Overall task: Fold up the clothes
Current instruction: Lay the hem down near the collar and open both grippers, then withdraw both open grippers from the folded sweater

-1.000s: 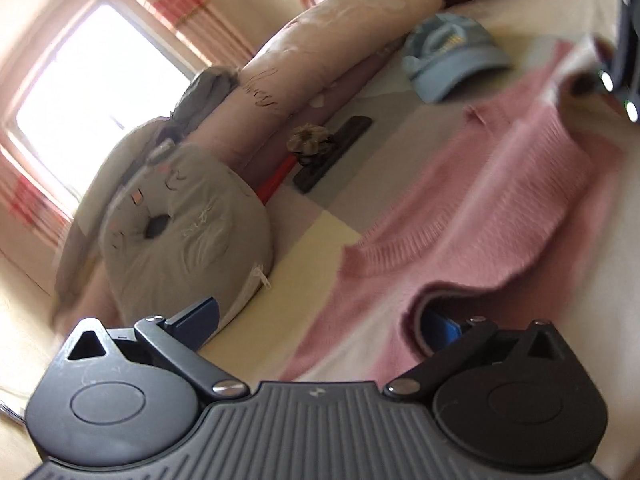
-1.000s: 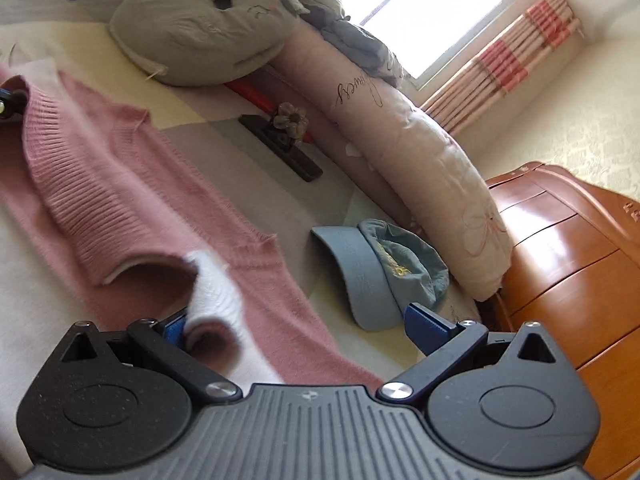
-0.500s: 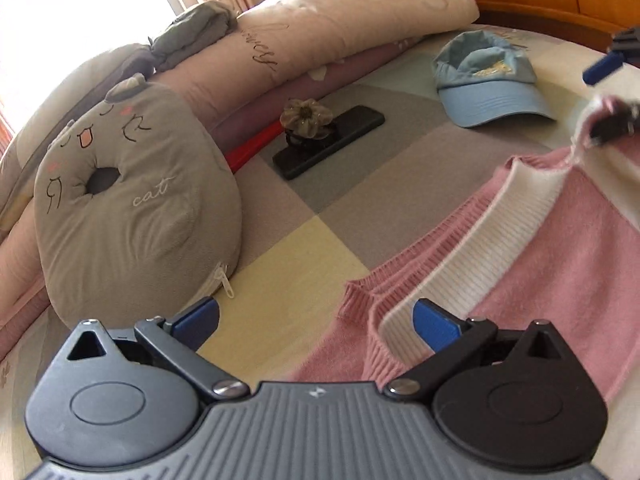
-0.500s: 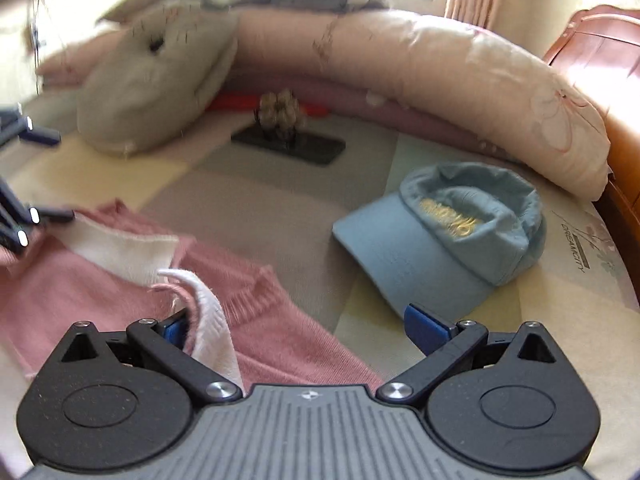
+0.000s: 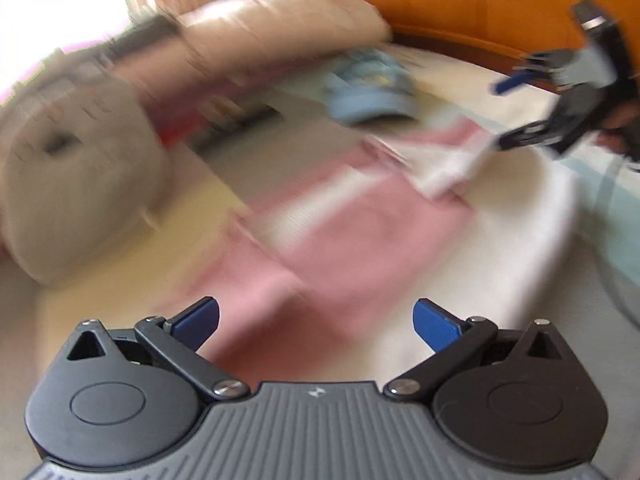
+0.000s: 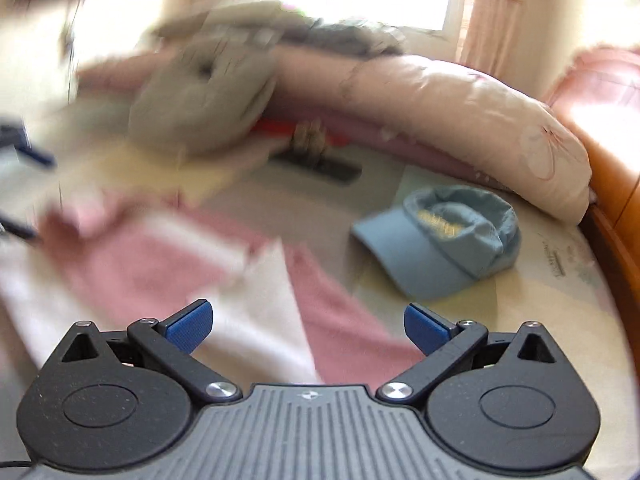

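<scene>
Now the pink sweater (image 5: pixel 360 240) lies flat on the bed (image 5: pixel 528 240), long axis running from near left to far right. Both the left gripper (image 5: pixel 316 320) and right gripper (image 6: pixel 308 322) hover over it, jaws wide and empty, the right one nearer the white cuff (image 6: pixel 256 300).

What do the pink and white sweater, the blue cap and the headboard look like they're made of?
The sweater looks like soft matte knit, probably wool or acrylic; blur hides the stitches, but it drapes in limp folds. The cap looks like washed cotton twill: matte, crumpled crown, yellowish embroidery. The headboard looks like varnished wood, orange-brown with a glossy sheen.
</scene>
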Tool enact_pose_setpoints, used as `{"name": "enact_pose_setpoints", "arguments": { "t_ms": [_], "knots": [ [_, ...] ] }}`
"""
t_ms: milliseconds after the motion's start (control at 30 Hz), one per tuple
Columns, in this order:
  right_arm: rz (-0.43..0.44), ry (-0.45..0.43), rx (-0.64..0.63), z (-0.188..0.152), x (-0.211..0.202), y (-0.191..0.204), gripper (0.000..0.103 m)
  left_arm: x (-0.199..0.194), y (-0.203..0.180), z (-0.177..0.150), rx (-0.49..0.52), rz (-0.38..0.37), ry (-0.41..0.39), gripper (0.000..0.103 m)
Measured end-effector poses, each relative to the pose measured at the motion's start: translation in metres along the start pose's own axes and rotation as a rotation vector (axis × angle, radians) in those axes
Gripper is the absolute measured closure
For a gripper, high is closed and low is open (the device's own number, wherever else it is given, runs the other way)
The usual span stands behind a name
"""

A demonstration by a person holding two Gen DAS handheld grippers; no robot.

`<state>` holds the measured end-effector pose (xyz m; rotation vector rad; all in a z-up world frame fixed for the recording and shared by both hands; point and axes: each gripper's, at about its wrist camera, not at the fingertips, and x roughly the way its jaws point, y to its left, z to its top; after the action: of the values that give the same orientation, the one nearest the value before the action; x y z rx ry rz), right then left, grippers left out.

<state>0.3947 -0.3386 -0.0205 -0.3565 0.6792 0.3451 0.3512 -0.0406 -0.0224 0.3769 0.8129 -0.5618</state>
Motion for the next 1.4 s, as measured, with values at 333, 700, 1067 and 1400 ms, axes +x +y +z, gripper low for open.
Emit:
{"name": "enact_pose_setpoints", "arguments": {
  "t_ms": [333, 700, 1067, 1400],
  "knots": [
    [-0.163, 0.054, 0.191, -0.018, 0.035, -0.033, 0.000, 0.043, 0.019, -0.001, -0.093, 0.000, 0.022, 0.001],
    [-0.151, -0.038, 0.357, -0.046, 0.018, -0.055, 0.000, 0.054, 0.062, -0.001, -0.313, 0.049, -0.058, 0.001],
    [0.211, -0.108, 0.417, -0.080, -0.016, -0.009, 0.000, 0.043, 0.015, -0.042, -0.288, -0.091, -0.028, 0.001],
    [0.155, -0.004, 0.337, -0.115, -0.049, 0.034, 0.000, 0.025, 0.005, -0.054, -0.265, -0.074, -0.011, 0.001]
  ]
}}
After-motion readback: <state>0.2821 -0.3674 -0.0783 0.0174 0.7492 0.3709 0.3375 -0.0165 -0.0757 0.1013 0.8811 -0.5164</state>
